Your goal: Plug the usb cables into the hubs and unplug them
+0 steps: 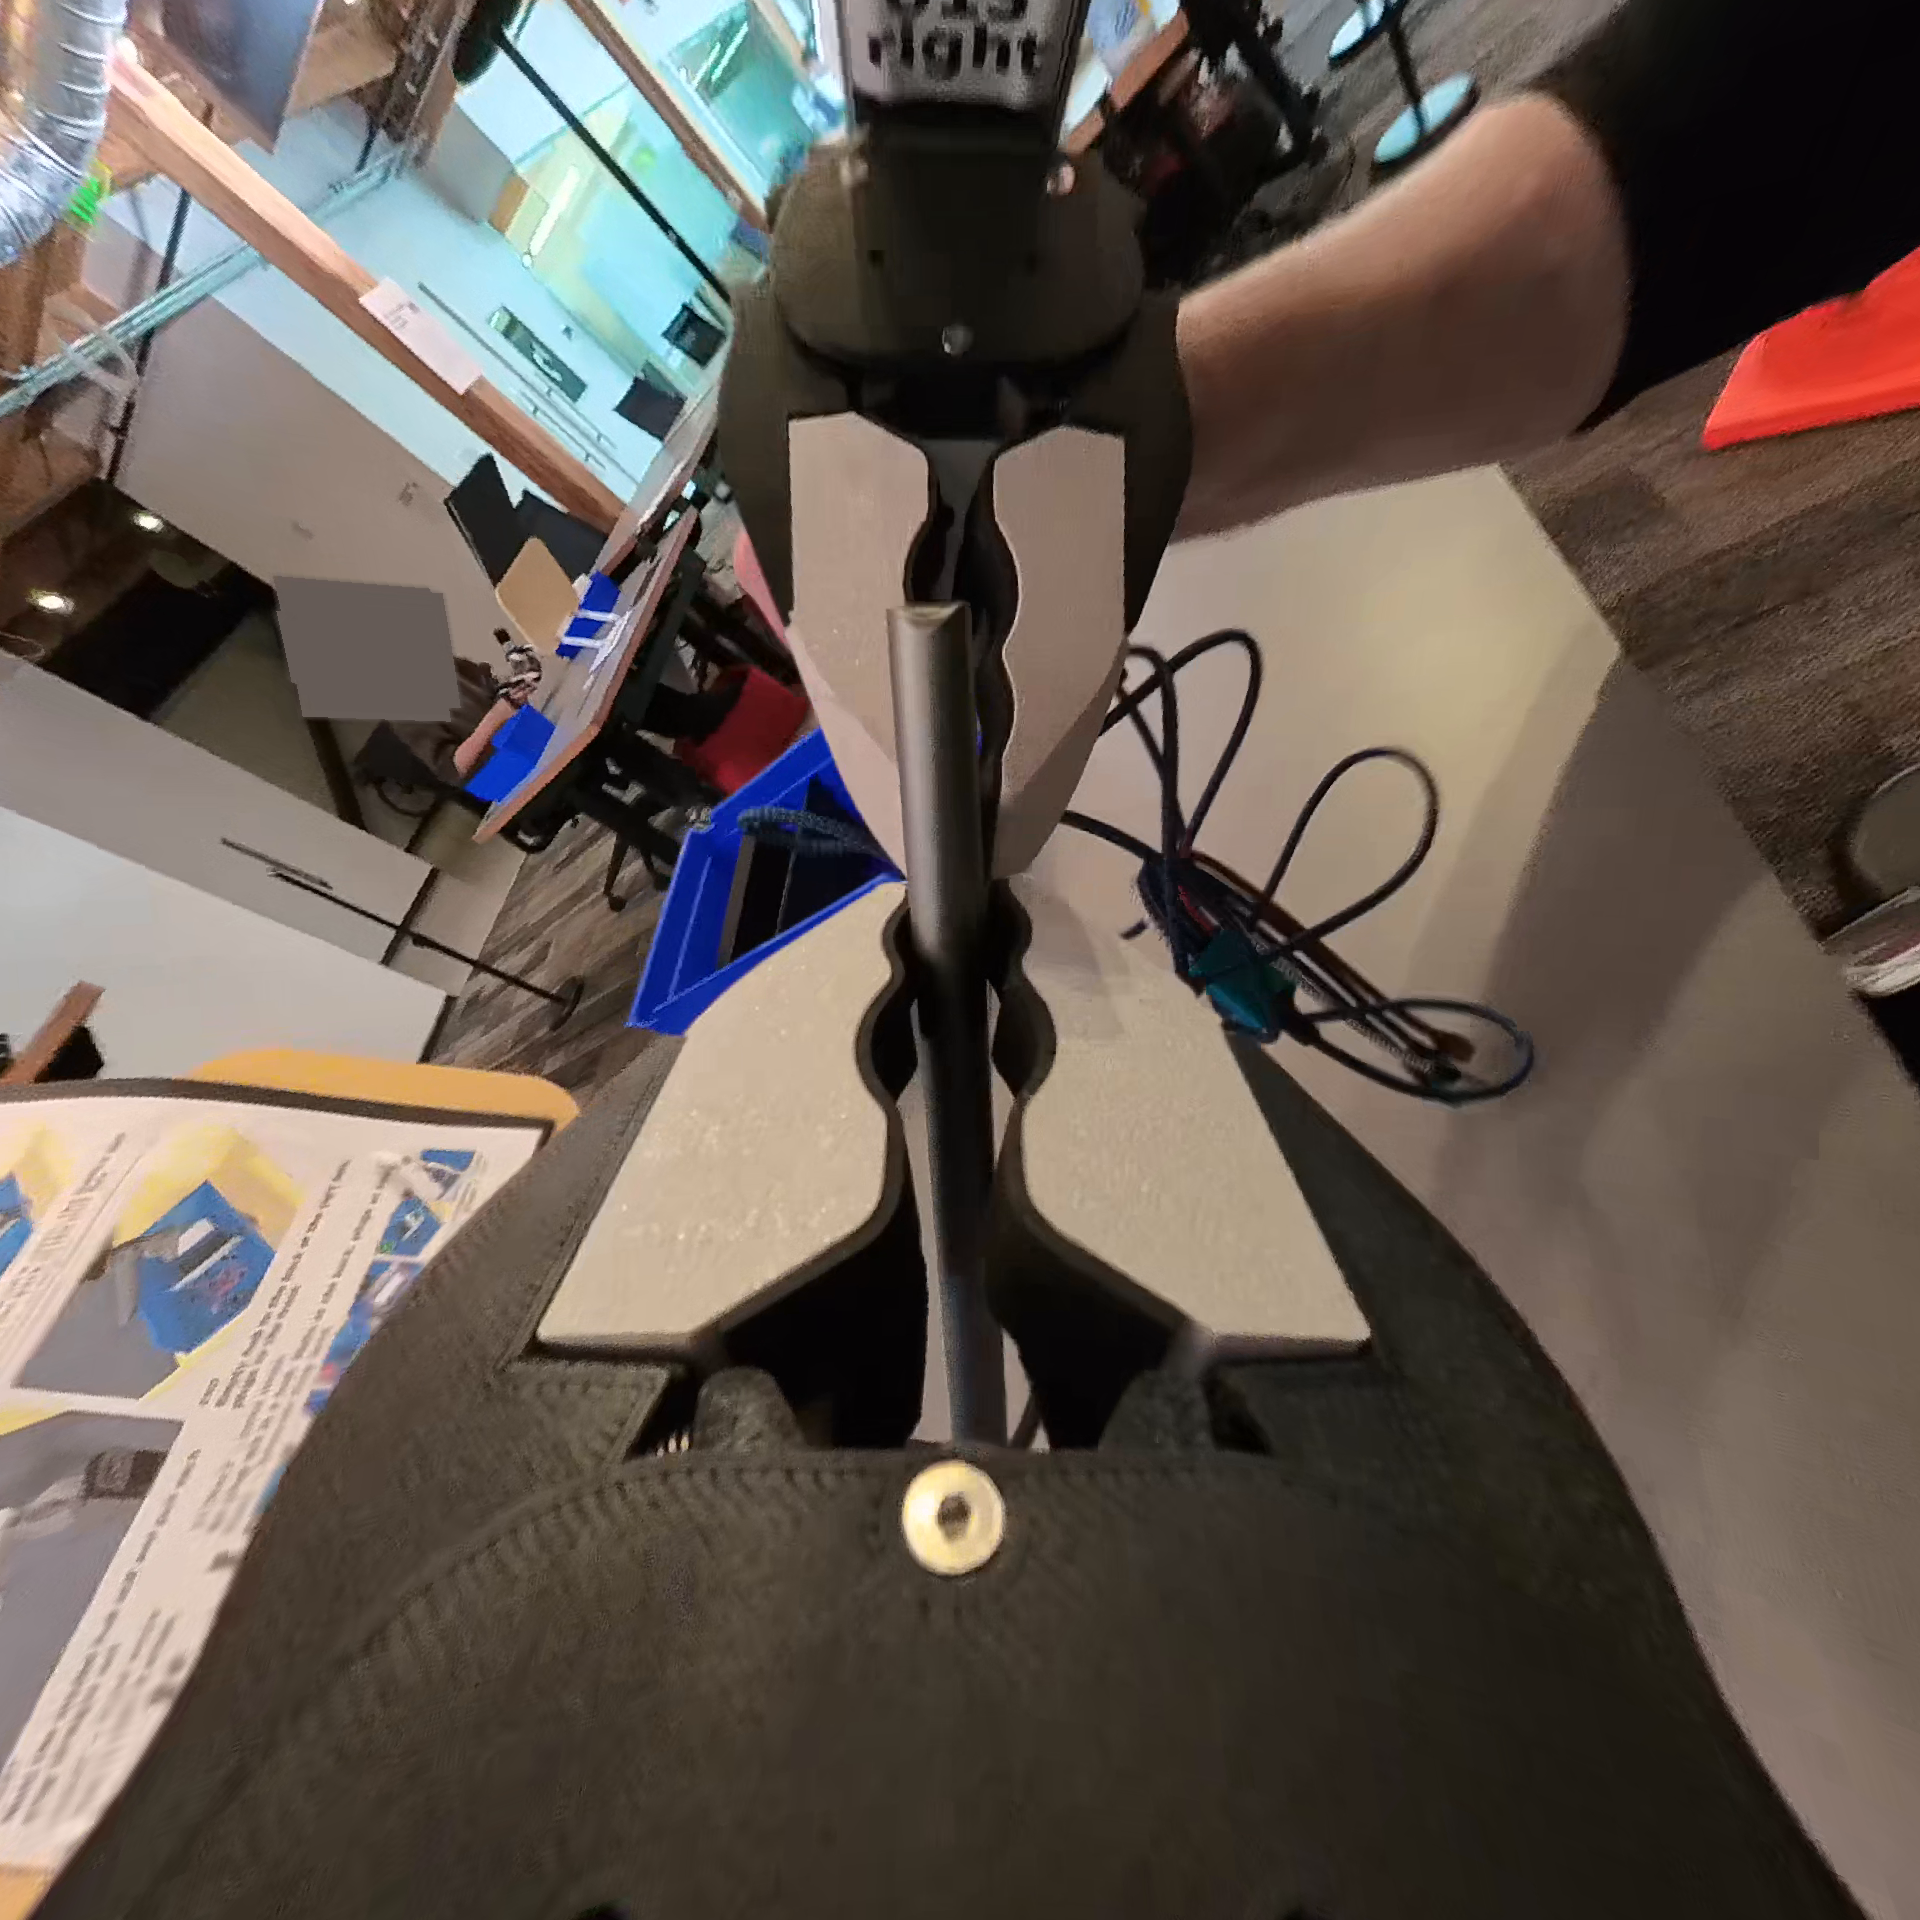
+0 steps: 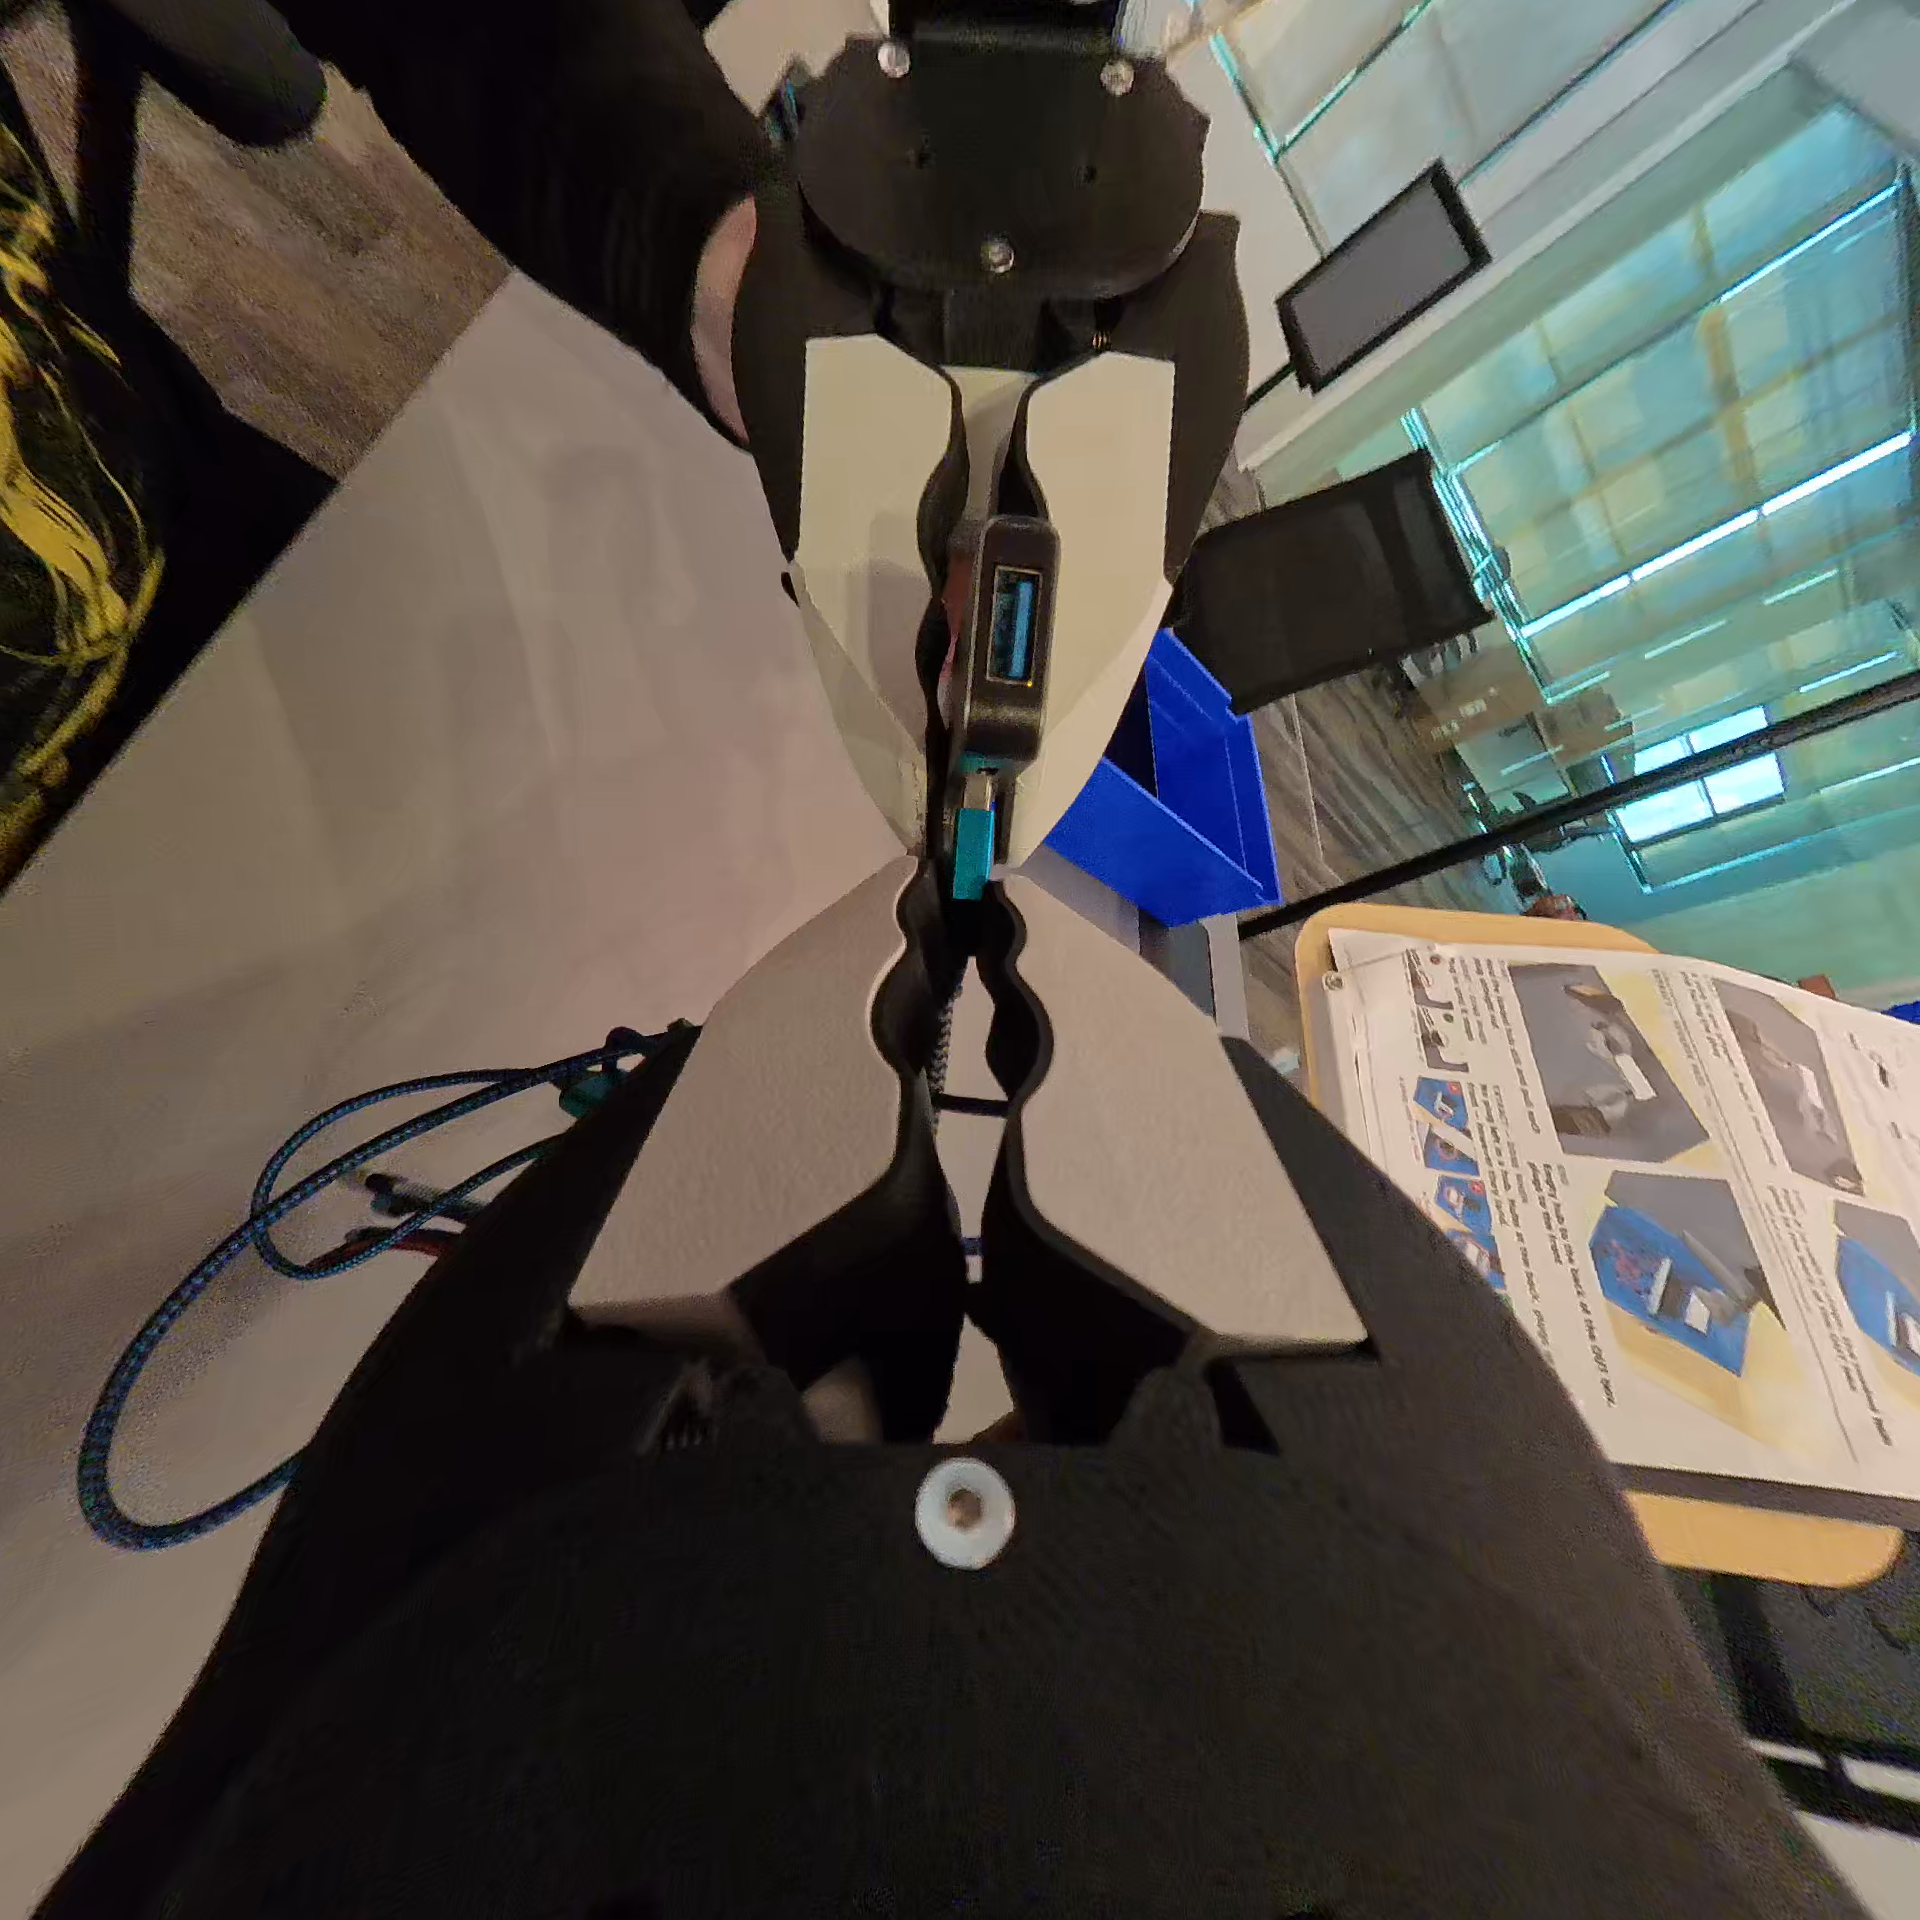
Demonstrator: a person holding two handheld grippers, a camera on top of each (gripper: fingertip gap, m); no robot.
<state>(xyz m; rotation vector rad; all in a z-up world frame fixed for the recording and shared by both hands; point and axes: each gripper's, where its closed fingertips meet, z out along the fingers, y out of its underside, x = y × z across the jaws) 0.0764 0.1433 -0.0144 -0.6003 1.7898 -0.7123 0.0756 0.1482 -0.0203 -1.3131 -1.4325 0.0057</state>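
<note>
A dark grey hub (image 2: 1003, 634) with a teal plug (image 2: 971, 847), blue braided cables (image 2: 260, 1226) lower left, a bright blue bin (image 2: 1195, 810) at centre right.

Office room: glass partition walls (image 2: 1662, 436) lit teal, wood-plank floor (image 1: 540, 935), grey carpet (image 1: 1714, 582), desks (image 1: 623, 644), wooden beams (image 1: 312, 239) overhead.

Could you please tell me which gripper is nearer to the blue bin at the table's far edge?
Left. The left gripper, clamping the dark hub, sits right beside the blue bin; the right gripper faces it from farther away.
</note>
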